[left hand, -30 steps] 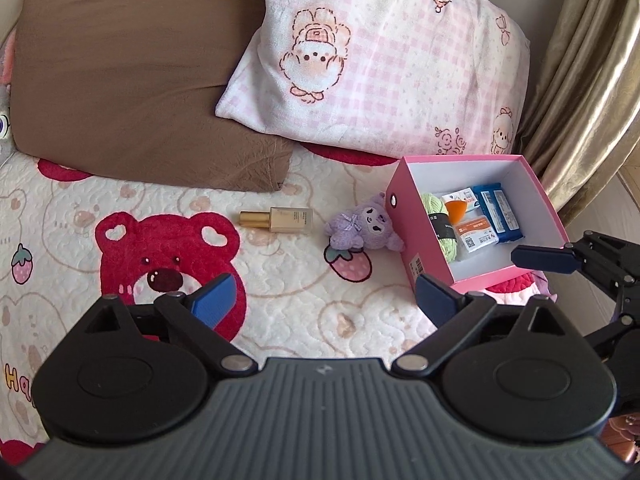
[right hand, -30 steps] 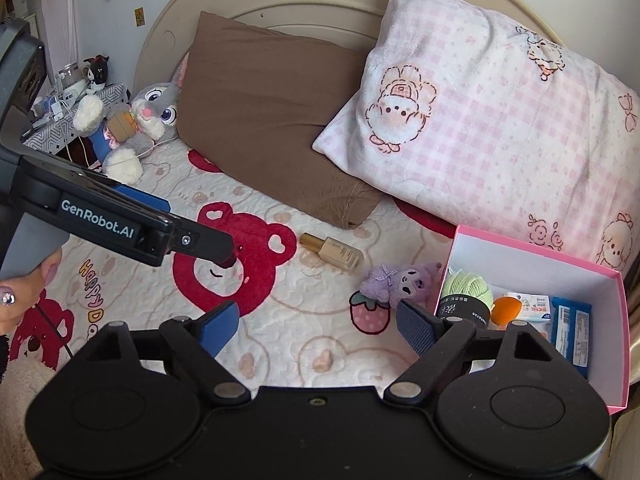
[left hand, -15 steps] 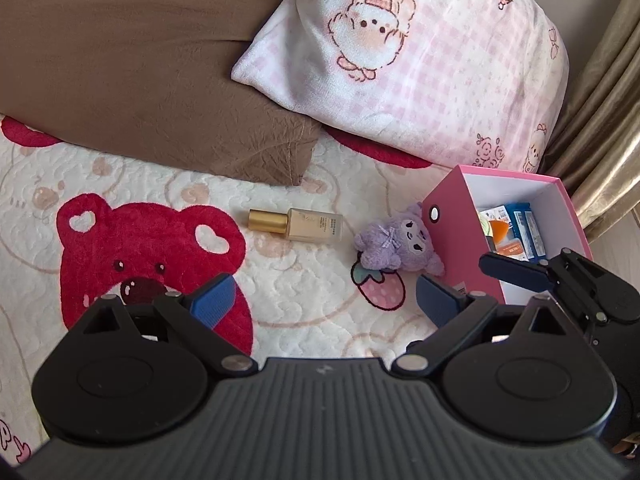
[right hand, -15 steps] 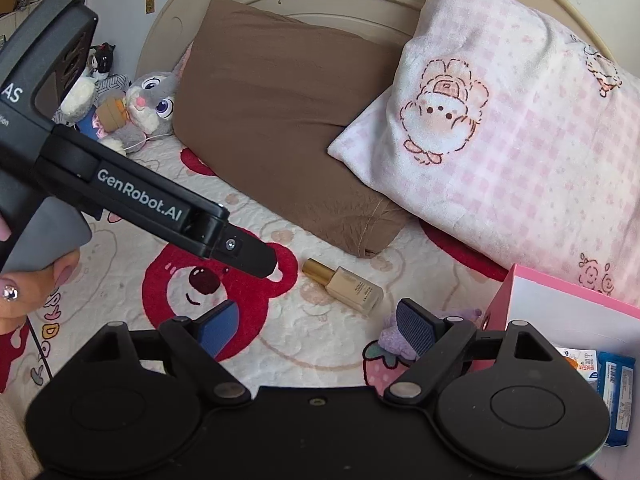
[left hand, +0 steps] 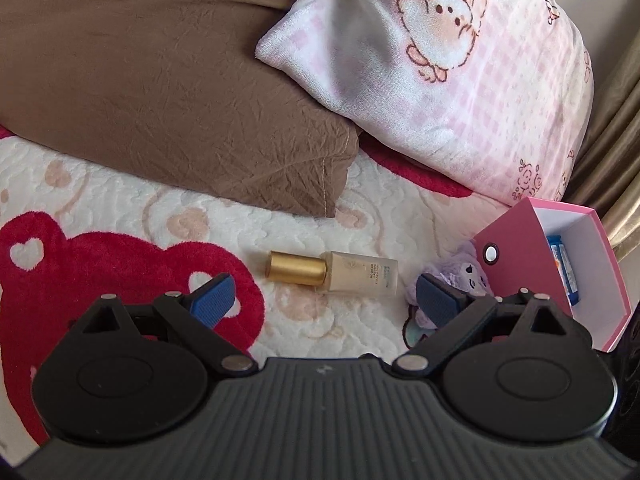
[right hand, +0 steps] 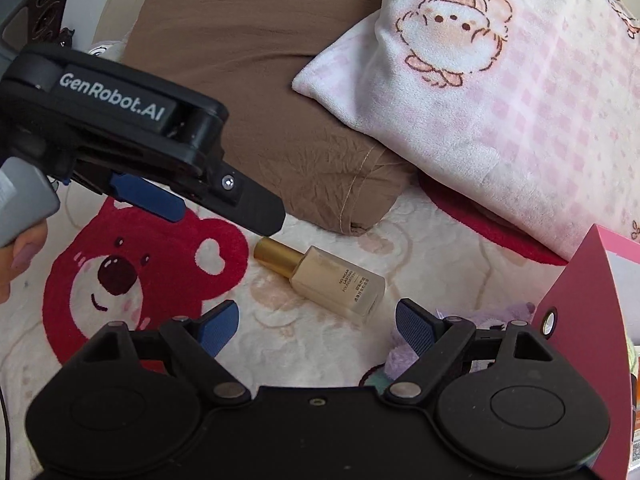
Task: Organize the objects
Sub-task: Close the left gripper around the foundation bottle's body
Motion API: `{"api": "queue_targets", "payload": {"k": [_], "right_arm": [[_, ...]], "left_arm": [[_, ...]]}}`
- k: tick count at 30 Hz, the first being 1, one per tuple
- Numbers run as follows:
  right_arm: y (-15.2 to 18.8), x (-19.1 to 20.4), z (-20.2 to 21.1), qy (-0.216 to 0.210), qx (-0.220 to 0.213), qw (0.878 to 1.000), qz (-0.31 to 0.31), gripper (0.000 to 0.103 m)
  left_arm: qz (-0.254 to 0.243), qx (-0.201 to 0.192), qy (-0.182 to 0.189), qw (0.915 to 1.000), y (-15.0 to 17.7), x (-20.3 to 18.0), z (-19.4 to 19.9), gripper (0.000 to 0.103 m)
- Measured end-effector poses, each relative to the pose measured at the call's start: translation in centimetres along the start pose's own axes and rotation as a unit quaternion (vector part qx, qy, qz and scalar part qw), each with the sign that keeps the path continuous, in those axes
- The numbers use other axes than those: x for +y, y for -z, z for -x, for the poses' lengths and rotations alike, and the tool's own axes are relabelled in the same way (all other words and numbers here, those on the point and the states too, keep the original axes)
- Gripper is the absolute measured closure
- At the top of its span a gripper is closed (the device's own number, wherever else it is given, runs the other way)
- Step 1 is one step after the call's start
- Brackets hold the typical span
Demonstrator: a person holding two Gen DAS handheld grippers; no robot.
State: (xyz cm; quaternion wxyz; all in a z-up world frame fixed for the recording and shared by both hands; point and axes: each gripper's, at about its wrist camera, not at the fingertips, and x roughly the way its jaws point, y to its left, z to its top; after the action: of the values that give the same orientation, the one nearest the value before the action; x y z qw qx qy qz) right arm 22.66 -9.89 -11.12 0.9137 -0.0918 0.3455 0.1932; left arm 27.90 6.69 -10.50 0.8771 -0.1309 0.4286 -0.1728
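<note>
A glass foundation bottle (left hand: 334, 276) with a gold cap (left hand: 296, 273) lies on its side on a bed, on a white blanket (left hand: 120, 200) printed with a red bear face (right hand: 132, 276), just in front of the corner of a brown pillow (left hand: 160, 80). The left tongs (left hand: 322, 298) hang above the blanket with their blue pads (left hand: 212, 300) spread wide and nothing between them; in the left wrist view the bottle sits just beyond the gap, a little past the fingertips and roughly centred between them, cap toward the left pad. The right tongs (right hand: 316, 326) are likewise released and empty, pads (right hand: 414, 330) well apart. In the right wrist view the bottle (right hand: 324, 282) lies slightly ahead of the opening, tilted, its cap end pointing up and left toward the black tip of the left tongs (right hand: 216, 204), which reach in from the left edge and hover close above the cap without visibly touching it. A person's fingers (right hand: 18, 254) grip that tool's grey handle at the frame's left edge. A small purple plush toy (left hand: 468, 276) rests on the blanket right of the bottle, partly hidden behind the right pad of each tool, and it lies against the side of a pink box (left hand: 516, 256). The box stands open, white inside, with blue packets (left hand: 564, 268) visible in it. A pink checked pillow (left hand: 460, 72) leans behind, overlapping the brown one.
</note>
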Motion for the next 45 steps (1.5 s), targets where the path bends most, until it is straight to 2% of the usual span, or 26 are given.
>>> {"api": "queue_targets", "payload": {"k": [7, 8, 10, 14, 18, 19, 21, 23, 27, 30, 36, 40, 42, 45], "right_arm": [[0.6, -0.8, -3.2, 0.01, 0.008, 0.999, -0.035, 0.015], [0.6, -0.8, -3.7, 0.011, 0.007, 0.999, -0.029, 0.016], [0.6, -0.7, -4.3, 0.019, 0.008, 1.0, -0.015, 0.018], [0.5, -0.7, -5.0, 0.021, 0.004, 1.0, -0.004, 0.021], [0.4, -0.5, -5.9, 0.018, 0.009, 1.0, -0.004, 0.024], [0.4, -0.4, -6.0, 0.018, 0.008, 1.0, 0.0, 0.024], [0.4, -0.1, -6.2, 0.02, 0.007, 1.0, 0.006, 0.025], [0.4, -0.2, -6.2, 0.019, 0.007, 1.0, 0.007, 0.025], [0.5, -0.3, -6.1, 0.018, 0.005, 1.0, 0.003, 0.026], [0.5, -0.2, -6.0, 0.021, 0.005, 1.0, -0.003, 0.026], [0.6, 0.1, -5.0, 0.018, 0.005, 1.0, -0.022, 0.025], [1.5, 0.6, -4.0, 0.001, 0.017, 0.999, -0.037, 0.025], [2.2, 0.6, -3.6, -0.006, 0.021, 0.998, -0.054, 0.026], [2.8, 1.4, -2.6, -0.001, 0.025, 0.999, -0.038, 0.034]], "left_arm": [[-0.002, -0.033, 0.012, 0.9994, 0.1, 2.5, -2.9, 0.005], [-0.001, -0.032, 0.01, 0.9994, 0.2, 2.8, -3.3, 0.006], [-0.003, -0.035, 0.027, 0.999, 0.6, 3.3, -3.9, 0.006], [-0.003, -0.019, 0.039, 0.9991, 1.4, 3.1, -5.7, 0.008], [-0.014, -0.063, 0.054, 0.9965, 2.1, 3.0, -6.3, 0.01], [-0.013, -0.063, 0.058, 0.9963, 2.1, 3.2, -6.6, 0.011], [-0.003, -0.059, 0.074, 0.9955, 2.2, 3.5, -7.1, 0.018], [0.006, -0.051, 0.089, 0.9947, 2.3, 3.6, -7.3, 0.02], [-0.022, -0.046, 0.069, 0.9963, 2.2, 2.4, -7.0, 0.03], [-0.016, -0.035, 0.072, 0.9967, 2.1, 2.5, -6.7, 0.031], [0.0, 0.013, 0.082, 0.9965, 1.7, 2.4, -4.7, 0.034], [0.014, 0.035, 0.056, 0.9977, 2.4, 1.8, -3.4, 0.035], [0.021, 0.03, 0.055, 0.9978, 3.1, 1.7, -2.7, 0.037], [0.028, 0.033, 0.04, 0.9983, 4.3, 1.3, -1.4, 0.037]]}}
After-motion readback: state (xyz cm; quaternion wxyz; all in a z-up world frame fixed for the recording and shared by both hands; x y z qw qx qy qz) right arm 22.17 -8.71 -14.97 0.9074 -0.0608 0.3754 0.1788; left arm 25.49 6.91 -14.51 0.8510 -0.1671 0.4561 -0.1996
